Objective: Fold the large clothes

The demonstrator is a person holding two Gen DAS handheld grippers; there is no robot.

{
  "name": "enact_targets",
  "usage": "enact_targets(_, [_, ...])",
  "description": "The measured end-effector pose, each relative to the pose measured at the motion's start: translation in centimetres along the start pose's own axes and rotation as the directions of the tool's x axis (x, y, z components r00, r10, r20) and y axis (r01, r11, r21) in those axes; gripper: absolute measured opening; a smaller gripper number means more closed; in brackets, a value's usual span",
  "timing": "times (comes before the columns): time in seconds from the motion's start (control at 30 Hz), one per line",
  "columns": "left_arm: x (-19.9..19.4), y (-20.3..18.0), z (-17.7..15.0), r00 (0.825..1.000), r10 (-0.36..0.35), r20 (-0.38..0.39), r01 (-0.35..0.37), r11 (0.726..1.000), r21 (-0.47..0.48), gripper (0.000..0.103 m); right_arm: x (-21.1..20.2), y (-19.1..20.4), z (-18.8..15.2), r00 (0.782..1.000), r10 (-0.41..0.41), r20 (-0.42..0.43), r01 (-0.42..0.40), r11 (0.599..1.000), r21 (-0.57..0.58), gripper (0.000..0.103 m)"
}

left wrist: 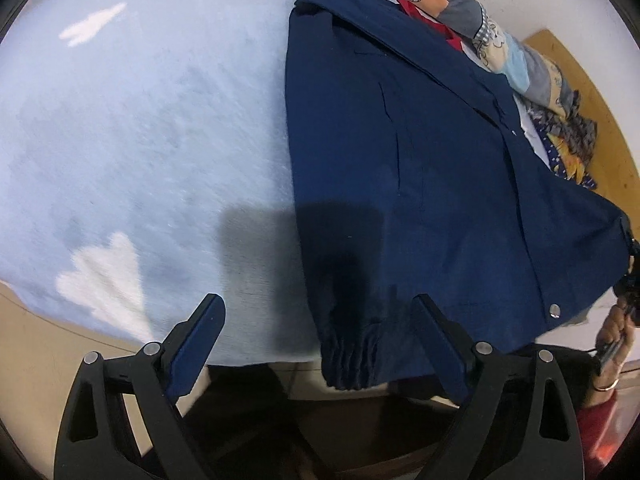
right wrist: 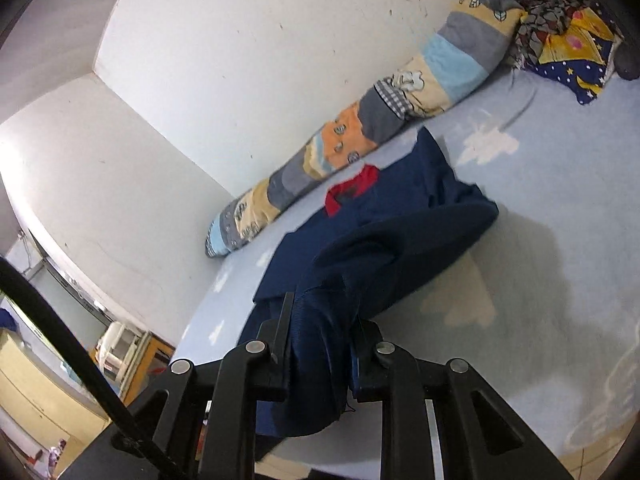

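Observation:
A large navy blue jacket [left wrist: 432, 168] lies on a light blue bed sheet [left wrist: 140, 140]; a gathered cuff [left wrist: 352, 364] hangs over the bed's near edge. My left gripper [left wrist: 320, 312] is open and empty, held just above that cuff. My right gripper [right wrist: 320, 332] is shut on a bunched fold of the jacket [right wrist: 384, 248] and holds it lifted off the bed. A red lining [right wrist: 352, 188] shows near the collar. In the left wrist view the right gripper [left wrist: 630, 276] shows at the jacket's right edge.
A long patchwork bolster [right wrist: 360, 128] lies along the white wall [right wrist: 240, 60]. A heap of patterned bedding [right wrist: 560, 28] sits at the head of the bed. Furniture stands beyond the bed's foot [right wrist: 120, 348].

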State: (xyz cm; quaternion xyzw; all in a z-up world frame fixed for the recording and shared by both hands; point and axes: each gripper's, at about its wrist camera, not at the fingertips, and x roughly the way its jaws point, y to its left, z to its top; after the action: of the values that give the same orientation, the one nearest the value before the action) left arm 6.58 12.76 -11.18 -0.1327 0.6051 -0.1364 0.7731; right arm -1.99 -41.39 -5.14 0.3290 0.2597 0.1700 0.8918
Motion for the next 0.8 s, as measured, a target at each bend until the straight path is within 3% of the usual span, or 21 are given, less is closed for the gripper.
enact_targets(0.2, [1.4,-2.2,-0.4,0.995,-0.097,-0.026,0.098,0.995,0.033,0.088,0.7,-0.3,1.9,0.999,0.051,0.017,-0.052,0.998,0.045,0.022])
enact_targets(0.4, [3.1,-3.5,-1.6,0.999,-0.040,-0.013,0.040,0.999,0.033,0.086,0.8,0.2,1.7,0.998,0.059,0.011,-0.060,0.998,0.036,0.022])
enact_targets(0.5, [4.5,-3.7,-2.1,0.996,-0.076,-0.045,0.075,0.997,-0.022,0.061,0.7,0.0,1.5,0.998,0.060,0.009,-0.060,0.998,0.035,0.022])
enact_targets(0.57, [5.0,-4.0,-2.4,0.999,-0.038,-0.034,0.037,0.999,-0.022,0.031,0.5,-0.1,1.5,0.998,0.061,0.012,-0.061,0.997,0.042,0.022])
enact_targets(0.67, [4.4,-3.7,-2.5,0.997,-0.075,-0.010,0.075,0.995,-0.061,0.026,0.4,-0.2,1.2,0.999,0.051,0.008,-0.052,0.998,0.041,0.022])
enact_targets(0.8, [2.7,-4.2,-3.1,0.997,-0.068,0.045,0.070,0.997,-0.035,0.025,0.1,-0.5,1.0,0.999,0.042,0.004,-0.043,0.998,0.043,0.022])
